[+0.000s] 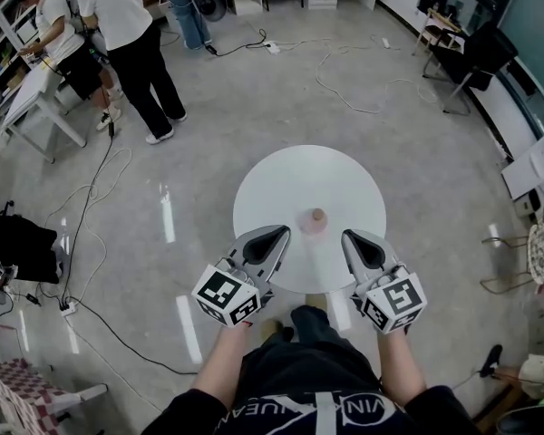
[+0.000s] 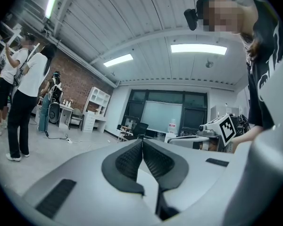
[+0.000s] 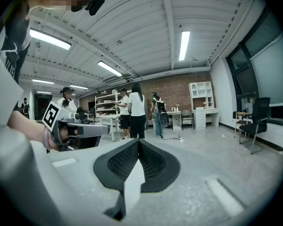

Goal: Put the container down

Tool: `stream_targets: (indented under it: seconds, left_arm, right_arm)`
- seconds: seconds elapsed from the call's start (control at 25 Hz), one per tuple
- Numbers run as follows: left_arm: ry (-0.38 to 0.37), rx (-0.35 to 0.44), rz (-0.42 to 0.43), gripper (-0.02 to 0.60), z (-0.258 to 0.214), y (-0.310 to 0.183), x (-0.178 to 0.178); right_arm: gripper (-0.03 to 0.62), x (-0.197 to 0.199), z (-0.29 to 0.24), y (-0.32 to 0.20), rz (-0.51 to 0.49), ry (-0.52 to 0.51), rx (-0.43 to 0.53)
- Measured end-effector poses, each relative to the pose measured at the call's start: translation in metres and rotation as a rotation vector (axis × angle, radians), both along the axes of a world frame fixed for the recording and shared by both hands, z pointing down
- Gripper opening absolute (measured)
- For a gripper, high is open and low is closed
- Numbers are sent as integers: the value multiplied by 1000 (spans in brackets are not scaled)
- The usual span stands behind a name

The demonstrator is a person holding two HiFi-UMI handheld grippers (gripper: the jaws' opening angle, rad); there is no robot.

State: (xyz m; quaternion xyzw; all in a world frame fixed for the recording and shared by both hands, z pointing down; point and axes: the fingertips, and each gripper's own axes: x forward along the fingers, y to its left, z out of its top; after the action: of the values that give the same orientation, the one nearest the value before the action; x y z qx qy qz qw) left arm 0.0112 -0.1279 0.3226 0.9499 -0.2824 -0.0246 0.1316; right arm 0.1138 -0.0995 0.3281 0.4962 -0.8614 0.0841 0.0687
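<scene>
Operator: dark-shirted torso fills the bottom edge of the head view, with both forearms reaching towards the table.
Left gripper: held over the near rim of the table, left of centre. Its own view shows the ribbed pads pressed together with nothing between them.
Right gripper: held level with the other, right of centre. Its own view shows it closed and empty too.
Table: round white top, bare apart from the container.
Container: small pinkish item with a brownish top, resting on the table. It is just beyond the two gripper tips, between them and touching neither.
Orientation: appears to stand upright, top facing the head camera, so the long axis is judged vertical. The steep downward view leaves its height unconfirmed.
Step in hand: placement looks complete, and what remains is to clear away.
Method: draw both grippers straight back towards the body. Keep them level and apart so neither tip swings inward to clip the container, which looks light and easy to tip.
Surroundings: people standing and cables on the floor, both well apart from the table.
</scene>
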Motion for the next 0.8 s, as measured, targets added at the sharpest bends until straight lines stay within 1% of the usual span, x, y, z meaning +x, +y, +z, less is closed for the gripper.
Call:
stream_targets:
  seconds: [0.44, 0.8]
  left_arm:
    - [9, 25, 5, 14, -11, 0, 1]
    - [7, 18, 13, 14, -8, 4, 6]
  right_arm:
    - [6, 5, -9, 5, 19, 3, 17]
    - [6, 10, -6, 8, 31, 0, 8]
